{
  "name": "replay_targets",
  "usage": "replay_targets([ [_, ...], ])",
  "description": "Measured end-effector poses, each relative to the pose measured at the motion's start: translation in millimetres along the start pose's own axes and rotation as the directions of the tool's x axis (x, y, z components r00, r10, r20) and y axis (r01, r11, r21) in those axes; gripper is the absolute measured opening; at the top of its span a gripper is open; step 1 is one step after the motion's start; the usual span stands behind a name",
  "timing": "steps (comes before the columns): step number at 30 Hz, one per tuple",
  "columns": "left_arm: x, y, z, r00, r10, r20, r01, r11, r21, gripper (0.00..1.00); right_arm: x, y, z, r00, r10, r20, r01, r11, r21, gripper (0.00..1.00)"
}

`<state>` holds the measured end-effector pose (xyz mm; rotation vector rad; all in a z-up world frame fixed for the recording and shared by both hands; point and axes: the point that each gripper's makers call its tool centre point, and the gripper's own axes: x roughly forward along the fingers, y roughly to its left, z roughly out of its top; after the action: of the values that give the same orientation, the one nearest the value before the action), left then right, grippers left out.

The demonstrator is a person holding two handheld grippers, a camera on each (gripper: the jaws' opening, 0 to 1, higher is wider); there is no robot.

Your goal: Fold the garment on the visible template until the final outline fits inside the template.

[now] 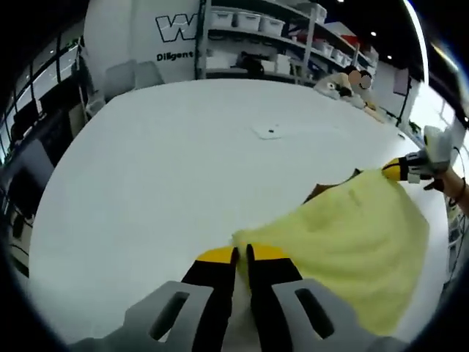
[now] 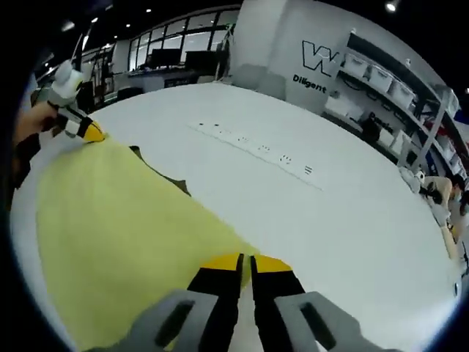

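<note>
Yellow-tipped fingers of the left gripper stood nearly together in the left gripper view, pinched on a corner of the pale yellow garment. In the right gripper view the right gripper had its fingers just as close, clamped on another corner of the cloth where it narrowed to a point. Between the two grips the garment spread across the white tabletop, and a dark patch peeked out along its far edge; whether that was part of the template could not be told.

Judging by the two corner holds, a fold was in hand, with one edge of the cloth held ready to carry over. The next move would call for both corners to travel together and level, so that the edge lands straight and the outline shrinks evenly.

Beyond the cloth the tabletop lay broad and bare, giving ample room to swing the fold. A strip of small sockets sat well apart from the garment. Farther off, shelving with bins lined the wall.
</note>
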<state>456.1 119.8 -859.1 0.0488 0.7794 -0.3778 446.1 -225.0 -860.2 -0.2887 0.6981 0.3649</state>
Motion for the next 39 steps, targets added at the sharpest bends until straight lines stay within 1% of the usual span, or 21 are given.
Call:
replay_targets([
  [3, 0, 1.5, -0.3, 1.0, 0.012, -0.005, -0.012, 1.0, 0.002, 0.09, -1, -4, -0.9, 1.0, -0.017, -0.003, 0.018, 0.998, 0.062, 0.02],
  [5, 0, 1.4, -0.8, 1.0, 0.018, -0.007, -0.018, 1.0, 0.009, 0.09, -2, -8, -2.2, 0.999, -0.031, -0.015, 0.032, 0.996, 0.08, 0.03],
  [6, -1, 1.2, -0.7, 1.0, 0.019, -0.007, -0.019, 1.0, 0.004, 0.09, -3, -10, -1.5, 0.999, -0.041, -0.009, 0.042, 0.992, 0.122, 0.04],
  [8, -4, 0.3, 0.4, 1.0, 0.017, -0.005, -0.017, 1.0, -0.003, 0.1, -5, -9, 0.9, 1.0, -0.029, 0.008, 0.026, 0.977, 0.213, 0.06],
  [9, -7, -0.4, 2.0, 1.0, 0.015, -0.001, -0.015, 1.0, 0.001, 0.12, -8, -7, 3.3, 1.0, -0.014, 0.026, 0.006, 0.958, 0.287, 0.09],
  [10, -9, -0.8, 3.3, 1.0, 0.016, 0.001, -0.016, 1.0, 0.003, 0.14, -9, -7, 3.8, 1.0, -0.01, 0.03, 0.001, 0.955, 0.297, 0.12],
  [11, -10, -0.5, 4.8, 1.0, 0.016, 0.005, -0.016, 1.0, 0.002, 0.18, -11, -6, 5.9, 0.999, -0.003, 0.045, -0.012, 0.944, 0.329, 0.16],
  [13, -15, -0.6, 10.0, 1.0, 0.01, 0.021, -0.01, 1.0, -0.016, 0.23, -15, -4, 6.1, 0.999, 0.011, 0.045, -0.026, 0.937, 0.349, 0.25],
  [16, -19, -1.6, 13.5, 1.0, 0.004, 0.031, -0.003, 1.0, -0.031, 0.34, -19, 1, 7.2, 0.998, 0.03, 0.05, -0.046, 0.933, 0.356, 0.35],
  [17, -21, -2.8, 14.1, 1.0, 0.002, 0.032, -0.001, 0.999, -0.033, 0.38, -22, 4, 9.1, 0.997, 0.041, 0.06, -0.06, 0.927, 0.369, 0.37],
  [18, -23, -3.9, 14.6, 0.999, 0.001, 0.032, 0.001, 0.999, -0.035, 0.4, -24, 6, 11.0, 0.996, 0.051, 0.07, -0.074, 0.921, 0.382, 0.4],
  [21, -30, -8.1, 14.8, 0.999, -0.001, 0.032, 0.002, 1.0, -0.021, 0.45, -28, 9, 12.6, 0.995, 0.063, 0.073, -0.087, 0.915, 0.394, 0.48],
  [23, -35, -12.3, 15.3, 0.999, 0.0, 0.035, 0.0, 1.0, -0.014, 0.5, -35, 13, 14.9, 0.994, 0.07, 0.082, -0.097, 0.914, 0.394, 0.51],
  [25, -40, -16.5, 16.7, 0.999, -0.002, 0.05, 0.002, 1.0, 0.012, 0.55, -39, 13, 15.3, 0.995, 0.057, 0.085, -0.085, 0.921, 0.379, 0.53],
  [26, -41, -18.5, 16.1, 0.999, -0.005, 0.048, 0.004, 1.0, 0.02, 0.57, -42, 15, 16.9, 0.993, 0.06, 0.098, -0.092, 0.924, 0.37, 0.53],
  [28, -46, -23.7, 14.0, 0.999, -0.016, 0.043, 0.015, 0.999, 0.03, 0.6, -47, 20, 16.1, 0.992, 0.079, 0.099, -0.111, 0.922, 0.371, 0.53],
  [32, -54, -31.2, 13.3, 0.997, -0.032, 0.067, 0.03, 0.999, 0.024, 0.65, -55, 28, 13.1, 0.99, 0.098, 0.106, -0.131, 0.918, 0.375, 0.61],
  [33, -56, -33.9, 12.2, 0.997, -0.034, 0.074, 0.032, 0.999, 0.033, 0.65, -59, 32, 10.0, 0.989, 0.106, 0.104, -0.138, 0.917, 0.375, 0.62],
  [35, -61, -39.1, 7.7, 0.997, -0.041, 0.066, 0.038, 0.998, 0.048, 0.67, -62, 36, 4.8, 0.988, 0.121, 0.091, -0.146, 0.917, 0.37, 0.64],
  [39, -71, -47.4, 0.9, 0.996, -0.064, 0.07, 0.06, 0.997, 0.051, 0.71, -72, 44, -4.5, 0.988, 0.133, 0.084, -0.154, 0.922, 0.356, 0.67],
])
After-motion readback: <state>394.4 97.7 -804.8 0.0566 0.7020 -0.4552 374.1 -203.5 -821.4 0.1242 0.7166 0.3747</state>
